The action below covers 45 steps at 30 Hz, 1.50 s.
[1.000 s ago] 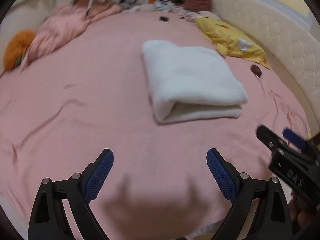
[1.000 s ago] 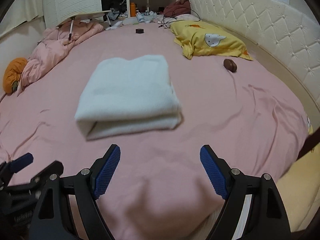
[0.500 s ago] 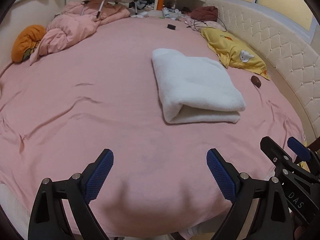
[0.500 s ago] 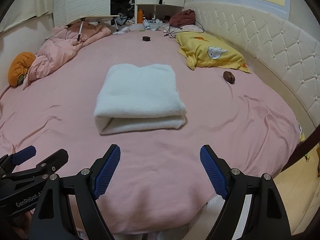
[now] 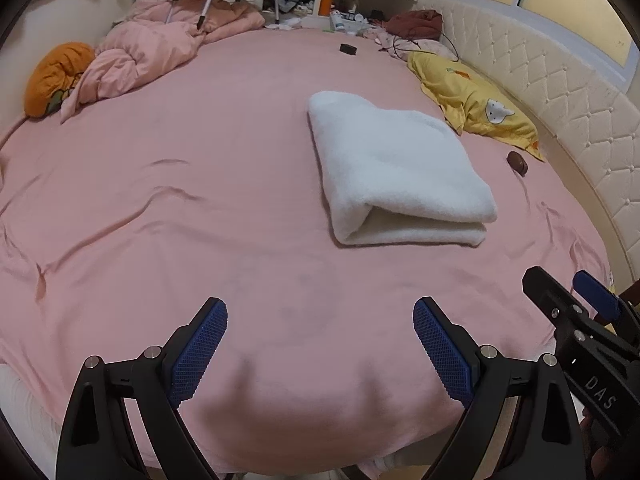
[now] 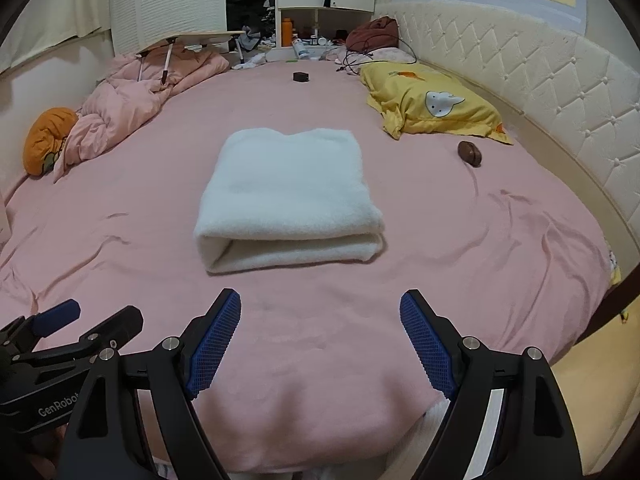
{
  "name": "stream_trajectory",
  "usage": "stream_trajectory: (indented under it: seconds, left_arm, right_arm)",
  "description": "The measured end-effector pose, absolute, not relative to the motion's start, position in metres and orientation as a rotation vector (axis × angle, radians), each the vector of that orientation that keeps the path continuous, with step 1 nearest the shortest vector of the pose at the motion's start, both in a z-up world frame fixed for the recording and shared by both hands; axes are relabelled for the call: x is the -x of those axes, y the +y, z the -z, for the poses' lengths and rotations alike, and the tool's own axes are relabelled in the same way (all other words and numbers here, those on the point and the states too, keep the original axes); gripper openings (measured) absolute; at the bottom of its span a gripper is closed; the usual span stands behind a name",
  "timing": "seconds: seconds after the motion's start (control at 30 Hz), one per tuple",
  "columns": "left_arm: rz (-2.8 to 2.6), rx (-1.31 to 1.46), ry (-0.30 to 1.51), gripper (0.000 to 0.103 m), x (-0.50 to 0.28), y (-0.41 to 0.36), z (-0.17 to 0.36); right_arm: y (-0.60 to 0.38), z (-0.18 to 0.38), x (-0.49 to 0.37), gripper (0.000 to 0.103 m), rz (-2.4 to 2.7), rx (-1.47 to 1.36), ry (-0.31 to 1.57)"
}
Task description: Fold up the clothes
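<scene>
A white fleecy garment (image 5: pixel 394 168) lies folded in a thick rectangle on the pink bed sheet (image 5: pixel 200 200); it also shows in the right wrist view (image 6: pixel 288 196). My left gripper (image 5: pixel 320 320) is open and empty above the bed's near edge, well short of the garment. My right gripper (image 6: pixel 320 312) is open and empty, also near the front edge. Each gripper shows at the edge of the other's view, the right one (image 5: pixel 576 300) and the left one (image 6: pixel 80 324).
A yellow pillow (image 6: pixel 432 100) and a small brown object (image 6: pixel 470 153) lie right of the garment. A crumpled pink duvet (image 6: pixel 132 108) and an orange cushion (image 6: pixel 46 140) lie at the left. A padded headboard (image 6: pixel 560 92) curves along the right.
Both grippers have drawn back and risen from the folded garment, so more of the bed and room shows. The garment has not moved. Both stay open.
</scene>
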<state>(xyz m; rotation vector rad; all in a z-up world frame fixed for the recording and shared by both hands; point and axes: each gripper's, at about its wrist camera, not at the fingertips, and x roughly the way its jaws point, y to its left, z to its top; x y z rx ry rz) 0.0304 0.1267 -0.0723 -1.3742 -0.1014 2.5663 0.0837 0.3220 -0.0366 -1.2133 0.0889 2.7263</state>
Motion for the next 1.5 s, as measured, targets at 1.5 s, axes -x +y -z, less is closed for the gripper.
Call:
stream_trajectory:
  seconds: [1.5]
  left_arm:
    - [-2.601, 1.380, 0.004, 0.096, -0.031, 0.143, 0.057]
  right_arm:
    - [0.340, 0.036, -0.082, 0.082, -2.807, 1.211, 0.174]
